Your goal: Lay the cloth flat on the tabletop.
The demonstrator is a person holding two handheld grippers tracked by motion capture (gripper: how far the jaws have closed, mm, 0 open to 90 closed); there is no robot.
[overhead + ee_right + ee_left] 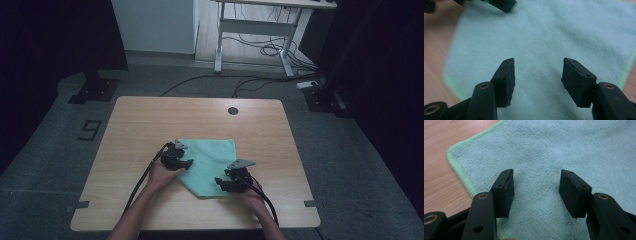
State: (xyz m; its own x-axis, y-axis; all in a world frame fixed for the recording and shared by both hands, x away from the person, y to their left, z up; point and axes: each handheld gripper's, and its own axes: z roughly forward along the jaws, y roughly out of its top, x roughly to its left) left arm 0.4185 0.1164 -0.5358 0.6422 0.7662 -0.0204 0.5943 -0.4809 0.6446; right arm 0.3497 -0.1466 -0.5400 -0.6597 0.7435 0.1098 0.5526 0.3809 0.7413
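A light green cloth (210, 165) lay flat on the wood table (140, 125), near the middle & a bit toward the person's side. Its near end came to a blunt point. It had a brighter green stitched edge, clear in the left gripper view (459, 170).

The left gripper (187, 162) sat at the cloth's left edge, held by the person's left hand (161, 175). In the left gripper view its claw (536, 192) was wide open, w/ bare cloth showing in the gap. Nothing was pinched. The tips were low over the cloth, just inside a rounded corner. Can't tell if they touched it.

The right gripper (220, 184) sat at the cloth's near right edge, by the pointed end, held by the right hand (255, 199). In the right gripper view its claw (537, 80) was open too, w/ only cloth showing in the gap, nothing grabbed. That pic was blurry, so can't tell if the tips touched the cloth. The other gripper's black tip (501, 5) showed at the top of that view, across the cloth.

A black cable ran back from each gripper along the arm. A small dark round hole (233, 110) was in the table near the far edge, well apart from the cloth.
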